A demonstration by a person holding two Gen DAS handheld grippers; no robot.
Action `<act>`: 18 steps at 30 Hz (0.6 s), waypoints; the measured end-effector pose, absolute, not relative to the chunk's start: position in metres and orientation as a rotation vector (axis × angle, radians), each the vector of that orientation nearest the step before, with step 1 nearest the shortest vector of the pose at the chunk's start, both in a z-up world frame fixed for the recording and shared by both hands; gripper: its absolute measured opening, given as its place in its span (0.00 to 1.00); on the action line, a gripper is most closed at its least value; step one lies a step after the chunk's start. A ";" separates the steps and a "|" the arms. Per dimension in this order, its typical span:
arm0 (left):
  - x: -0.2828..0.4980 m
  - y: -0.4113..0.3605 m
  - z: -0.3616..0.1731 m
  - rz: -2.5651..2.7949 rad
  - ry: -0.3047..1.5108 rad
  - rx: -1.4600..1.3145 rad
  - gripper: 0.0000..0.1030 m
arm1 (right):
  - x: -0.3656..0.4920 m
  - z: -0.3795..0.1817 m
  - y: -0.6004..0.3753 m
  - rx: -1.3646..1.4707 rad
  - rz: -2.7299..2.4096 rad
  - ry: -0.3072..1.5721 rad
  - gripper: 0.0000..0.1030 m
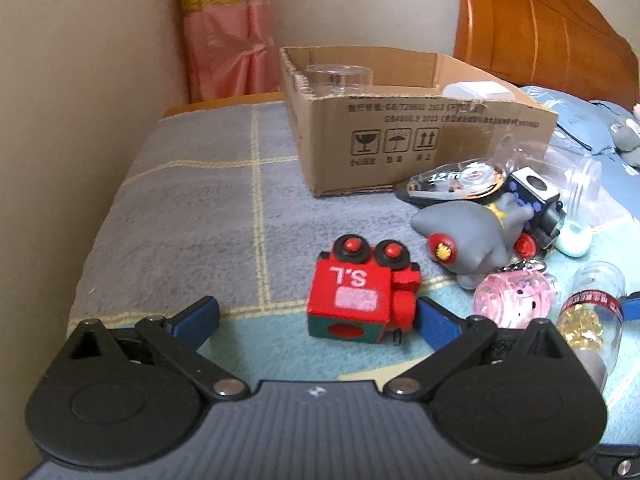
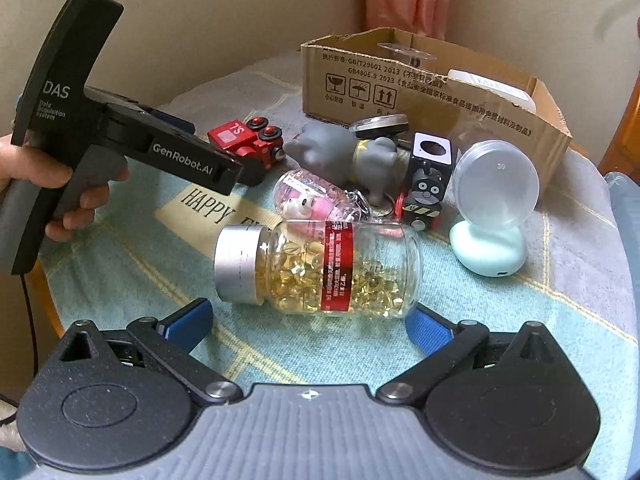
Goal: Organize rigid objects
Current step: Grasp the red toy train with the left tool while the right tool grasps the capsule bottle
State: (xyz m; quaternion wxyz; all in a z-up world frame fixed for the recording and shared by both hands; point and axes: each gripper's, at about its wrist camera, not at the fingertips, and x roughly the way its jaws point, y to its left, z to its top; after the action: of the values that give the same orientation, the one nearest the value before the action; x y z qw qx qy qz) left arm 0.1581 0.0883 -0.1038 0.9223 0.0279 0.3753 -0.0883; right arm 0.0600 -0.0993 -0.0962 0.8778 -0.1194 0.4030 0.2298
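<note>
A red toy train (image 1: 360, 298) lies on the blanket between the open blue fingers of my left gripper (image 1: 316, 320), its right finger (image 1: 436, 320) close to the train's side. In the right wrist view the train (image 2: 248, 142) sits just past the left gripper's body. My right gripper (image 2: 308, 324) is open, with a lying glass jar of yellow capsules (image 2: 320, 264) just ahead between its fingers. The jar also shows in the left wrist view (image 1: 592, 312). An open cardboard box (image 1: 400, 128) stands behind.
Near the jar lie a grey rubber animal (image 2: 344, 152), a pink keychain capsule (image 2: 312, 196), a black toy train (image 2: 428, 176), a clear round container (image 2: 496, 184), a mint case (image 2: 488, 252) and a tape dispenser (image 1: 452, 180). The box (image 2: 440, 92) holds a clear cup and a white item. A wooden headboard (image 1: 540, 28) stands at right.
</note>
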 end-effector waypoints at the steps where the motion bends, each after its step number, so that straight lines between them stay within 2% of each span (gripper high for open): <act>1: 0.160 0.087 -0.103 -0.185 0.772 0.060 0.99 | 0.061 -0.097 -0.099 -0.247 0.476 0.837 1.00; 5: 0.163 0.083 -0.103 -0.210 0.771 0.076 0.99 | 0.062 -0.097 -0.098 -0.238 0.465 0.828 1.00; 7: 0.163 0.082 -0.102 -0.232 0.774 0.079 0.95 | 0.062 -0.098 -0.098 -0.236 0.462 0.824 1.00; 11: 0.162 0.080 -0.098 -0.284 0.776 0.102 0.80 | 0.062 -0.096 -0.096 -0.240 0.438 0.826 1.00; 18: 0.166 0.076 -0.096 -0.320 0.780 0.120 0.67 | 0.068 -0.083 -0.088 -0.274 0.426 0.781 1.00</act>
State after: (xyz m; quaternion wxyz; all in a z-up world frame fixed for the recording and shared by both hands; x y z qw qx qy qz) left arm 0.1659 0.0760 -0.0957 0.9107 0.0580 0.3786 -0.1551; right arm 0.0679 -0.0876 -0.0826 0.8937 -0.1322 0.3764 0.2054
